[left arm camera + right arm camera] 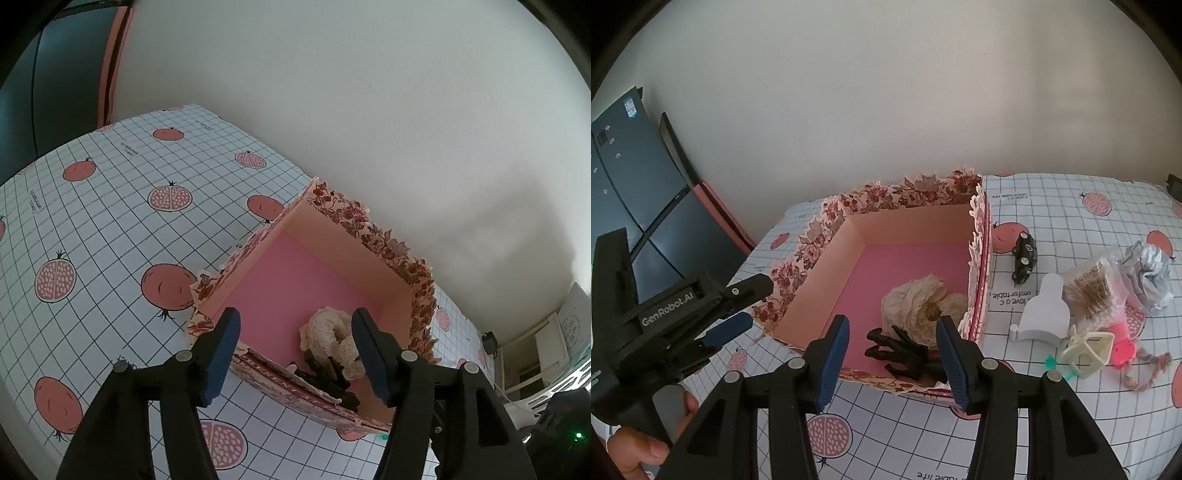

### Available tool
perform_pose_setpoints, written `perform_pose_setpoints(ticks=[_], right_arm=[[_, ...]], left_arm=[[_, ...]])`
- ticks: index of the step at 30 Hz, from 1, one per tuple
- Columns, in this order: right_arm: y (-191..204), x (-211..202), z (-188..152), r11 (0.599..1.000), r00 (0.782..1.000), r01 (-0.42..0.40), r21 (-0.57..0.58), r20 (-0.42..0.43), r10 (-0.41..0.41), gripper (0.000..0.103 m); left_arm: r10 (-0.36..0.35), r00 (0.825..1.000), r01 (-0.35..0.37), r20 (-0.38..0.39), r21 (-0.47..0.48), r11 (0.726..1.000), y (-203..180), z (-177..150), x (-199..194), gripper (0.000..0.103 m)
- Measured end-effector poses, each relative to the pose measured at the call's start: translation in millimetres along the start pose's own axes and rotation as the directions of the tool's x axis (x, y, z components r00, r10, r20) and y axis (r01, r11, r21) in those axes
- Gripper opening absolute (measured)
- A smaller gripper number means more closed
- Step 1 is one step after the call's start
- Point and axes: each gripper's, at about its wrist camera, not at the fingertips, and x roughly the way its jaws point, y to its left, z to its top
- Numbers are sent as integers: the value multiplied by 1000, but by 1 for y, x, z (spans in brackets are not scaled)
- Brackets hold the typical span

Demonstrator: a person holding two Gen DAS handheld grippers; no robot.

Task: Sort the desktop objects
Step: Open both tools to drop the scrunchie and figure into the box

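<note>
both grippers [295, 350] [892, 360] gape over the floral box [827, 266], holding nothing

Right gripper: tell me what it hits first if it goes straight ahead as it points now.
Probably the black plastic hand inside the pink box, with the cream lace scrunchie just beyond it. The right gripper, open, points into the box; depth is uncertain.

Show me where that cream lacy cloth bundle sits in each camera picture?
Left wrist: cream cloth bundle lies low and centre-right, inside the pink box, near its right front corner.
Right wrist: the bundle sits just below centre.
Shared landmark: the black claw-shaped thing lies beside it.
</note>
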Motion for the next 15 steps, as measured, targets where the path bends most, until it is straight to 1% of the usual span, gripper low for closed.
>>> perform_pose_setpoints(ticks=[3, 4, 6, 9, 10, 11, 15], right_arm=[[0, -2, 2, 1000, 1000, 1, -4, 3, 0, 53], [-1, -3, 2, 1000, 1000, 0, -4, 5, 0, 53], [-2, -5, 4, 1000, 1000, -3, -6, 7, 3, 57], [-2, -9, 5, 1000, 1000, -14, -11, 13, 14, 65], [-2, -11, 6, 1000, 1000, 0, -17, 16, 0, 70], [-2, -12, 6, 1000, 1000, 15, -23, 22, -14, 70], [-11, -18, 10, 1000, 1000, 16, 2, 24, -16, 71]], left_arm=[[0, 1000, 0, 4, 1, 1000, 0, 0, -1, 67], [-2, 1000, 2, 5, 2, 1000, -1, 0, -1, 70], [-4, 1000, 4, 11, 10, 1000, -3, 0, -2, 72], [4, 1000, -5, 19, 36, 999, -9, -1, -4, 75], [6, 1000, -7, 21, 40, 999, -10, -1, -4, 78], [10, 1000, -10, 22, 43, 999, -11, -2, -4, 80], [13, 1000, -14, 22, 45, 999, -15, -2, -4, 81]])
